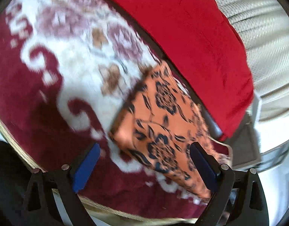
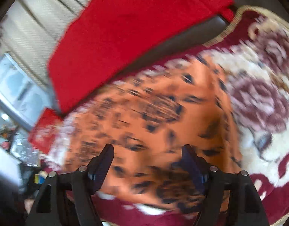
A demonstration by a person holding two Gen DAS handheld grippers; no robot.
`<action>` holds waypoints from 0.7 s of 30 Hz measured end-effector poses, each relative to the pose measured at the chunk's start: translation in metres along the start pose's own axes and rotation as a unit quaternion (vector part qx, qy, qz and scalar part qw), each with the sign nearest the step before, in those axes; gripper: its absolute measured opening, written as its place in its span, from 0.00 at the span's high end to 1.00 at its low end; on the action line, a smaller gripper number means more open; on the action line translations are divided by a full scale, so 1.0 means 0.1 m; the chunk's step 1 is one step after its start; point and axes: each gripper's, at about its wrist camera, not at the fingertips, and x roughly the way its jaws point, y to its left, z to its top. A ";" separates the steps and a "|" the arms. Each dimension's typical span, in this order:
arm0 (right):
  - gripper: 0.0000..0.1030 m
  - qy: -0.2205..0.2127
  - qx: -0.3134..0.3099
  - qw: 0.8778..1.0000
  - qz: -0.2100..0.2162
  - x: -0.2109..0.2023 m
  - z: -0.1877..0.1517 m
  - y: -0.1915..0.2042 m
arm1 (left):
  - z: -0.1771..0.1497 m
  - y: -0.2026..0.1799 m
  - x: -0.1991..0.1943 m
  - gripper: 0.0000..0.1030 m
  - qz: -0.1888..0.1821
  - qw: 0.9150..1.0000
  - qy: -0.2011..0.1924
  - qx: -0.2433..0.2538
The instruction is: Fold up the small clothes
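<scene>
The orange cloth with dark flowers (image 1: pixel 159 116) lies folded into a flat oblong on the maroon-and-white patterned blanket (image 1: pixel 50 98), near the blanket's edge that runs along a red cushion (image 1: pixel 182 37). The left gripper (image 1: pixel 144 162) stands wide open, empty, its right pad over the cloth's near corner. The right gripper (image 2: pixel 148 162) hangs open above the cloth (image 2: pixel 154 113), apparently gripping nothing, though blur hides detail.

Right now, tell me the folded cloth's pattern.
Orange folded cloth with dark floral print; clearest in left wrist view.
</scene>
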 end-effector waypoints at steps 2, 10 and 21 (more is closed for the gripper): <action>0.31 0.004 0.028 1.000 -0.005 0.10 -0.03 -0.19 | -0.03 0.00 0.06 0.07 -0.003 1.000 0.004 -0.005; 0.31 -0.011 0.055 0.998 0.036 0.04 -0.07 -0.32 | 0.00 0.13 0.32 0.07 0.033 0.998 -0.012 -0.047; 0.30 -0.005 0.043 0.998 0.039 0.03 -0.07 -0.30 | 0.12 -0.25 0.09 0.94 0.090 0.988 -0.103 0.072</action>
